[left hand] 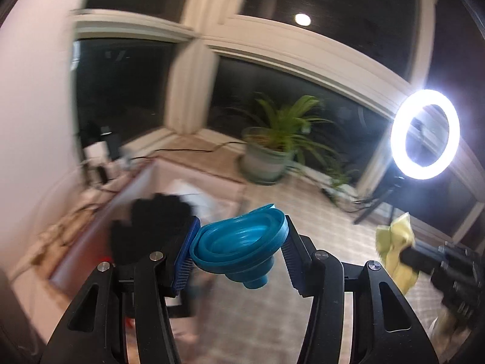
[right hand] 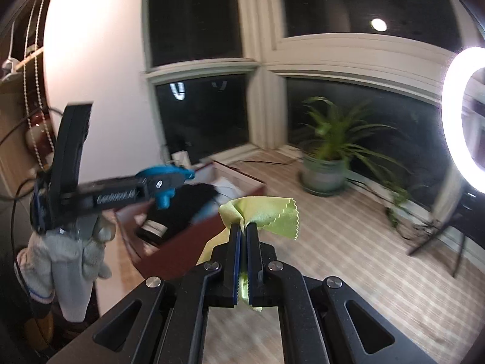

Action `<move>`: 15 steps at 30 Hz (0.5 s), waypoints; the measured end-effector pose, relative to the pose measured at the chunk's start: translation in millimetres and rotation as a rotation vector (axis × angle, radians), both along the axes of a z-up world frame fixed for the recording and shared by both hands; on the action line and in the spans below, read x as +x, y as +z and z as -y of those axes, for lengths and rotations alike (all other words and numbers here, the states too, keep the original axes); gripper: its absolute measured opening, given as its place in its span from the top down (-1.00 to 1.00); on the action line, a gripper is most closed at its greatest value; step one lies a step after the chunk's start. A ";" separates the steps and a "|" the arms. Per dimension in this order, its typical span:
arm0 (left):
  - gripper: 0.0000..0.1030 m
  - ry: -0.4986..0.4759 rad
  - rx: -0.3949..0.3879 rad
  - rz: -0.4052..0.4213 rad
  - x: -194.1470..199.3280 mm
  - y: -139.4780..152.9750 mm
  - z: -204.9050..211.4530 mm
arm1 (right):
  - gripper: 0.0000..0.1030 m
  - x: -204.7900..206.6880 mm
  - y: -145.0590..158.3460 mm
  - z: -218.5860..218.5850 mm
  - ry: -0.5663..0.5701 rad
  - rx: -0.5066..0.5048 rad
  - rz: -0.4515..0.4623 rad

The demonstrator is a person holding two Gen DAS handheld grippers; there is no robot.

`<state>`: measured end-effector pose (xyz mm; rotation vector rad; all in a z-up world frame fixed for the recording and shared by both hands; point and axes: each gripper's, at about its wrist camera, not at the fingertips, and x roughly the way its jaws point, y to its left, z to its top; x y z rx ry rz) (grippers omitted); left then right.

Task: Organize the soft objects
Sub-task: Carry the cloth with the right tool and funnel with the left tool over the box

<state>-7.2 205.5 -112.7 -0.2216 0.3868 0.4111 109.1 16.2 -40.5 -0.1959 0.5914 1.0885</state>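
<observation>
Blue collapsible silicone funnel [left hand: 242, 244] was squashed, wide mouth up and tilted, spout down, pinched at its rim. Yellow-green cloth [right hand: 266, 214] with a zigzag edge was crumpled and held aloft, loose end fanned out. Black soft item [left hand: 151, 227] lay in a box, blurred.

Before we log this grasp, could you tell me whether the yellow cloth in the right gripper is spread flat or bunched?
Bunched: the yellow cloth gathers into folds where the right gripper pinches it, its zigzag edge fanning outward.

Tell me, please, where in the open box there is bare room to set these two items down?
Crowded: a black garment fills the middle of the brown box. Free: a pale patch at the far corner, beside the far wall. The rest is blurred.
</observation>
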 end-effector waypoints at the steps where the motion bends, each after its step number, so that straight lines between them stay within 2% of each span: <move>1: 0.00 0.013 -0.005 -0.003 -8.0 0.6 -7.5 | 0.94 -0.9 1.2 -9.3 0.011 0.003 -0.005; 7: 0.00 0.072 -0.024 -0.024 -33.2 -4.0 -50.0 | 0.94 -4.0 4.1 -80.4 0.088 -0.003 -0.038; 10: 0.00 0.068 -0.072 -0.034 -34.7 -8.7 -67.9 | 0.94 1.5 -1.6 -117.9 0.103 -0.023 -0.065; 15: 0.00 0.048 -0.105 -0.060 -27.0 -17.6 -88.6 | 0.93 22.7 -21.7 -173.7 0.094 -0.090 -0.101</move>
